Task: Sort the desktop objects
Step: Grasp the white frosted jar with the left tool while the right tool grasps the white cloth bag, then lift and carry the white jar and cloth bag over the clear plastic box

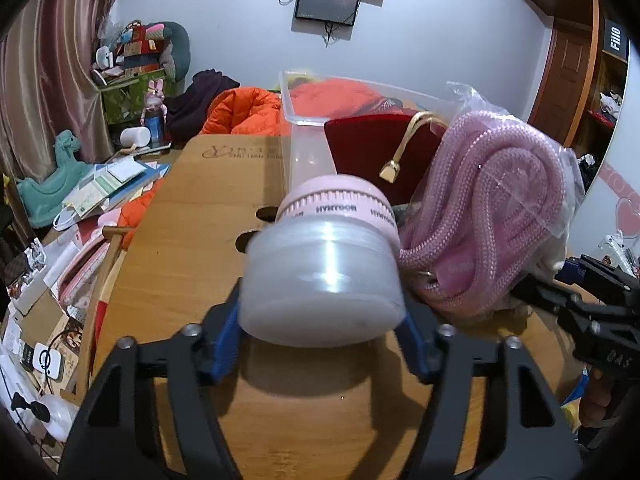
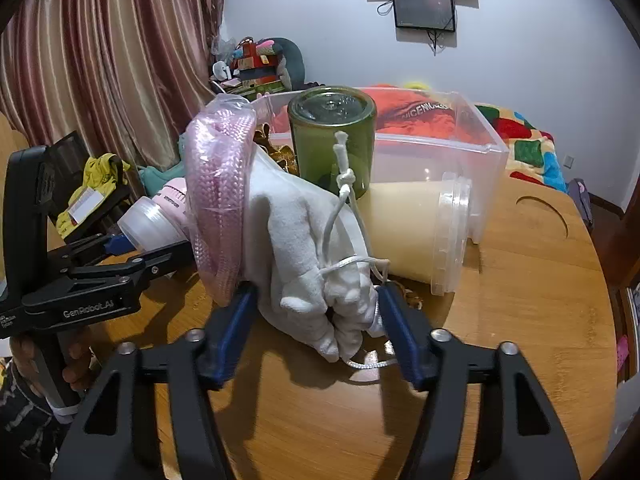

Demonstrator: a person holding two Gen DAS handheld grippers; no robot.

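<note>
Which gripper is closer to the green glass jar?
The right gripper. Its fingers close around the white cloth drawstring pouch, and the green glass jar stands just behind that. The left gripper holds the pink-lidded frosted plastic jar, farther left beyond the bagged pink rope.

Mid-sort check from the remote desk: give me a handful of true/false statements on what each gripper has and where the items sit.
1. The left gripper is closed on the pink-lidded jar. True.
2. The right gripper grips the green glass jar. False: it has the white drawstring pouch.
3. The bagged pink rope lies on the wooden table. True.
4. The cream-filled tub stands upright. False: it lies on its side.
5. The clear plastic bin sits behind the pouch. True.
</note>
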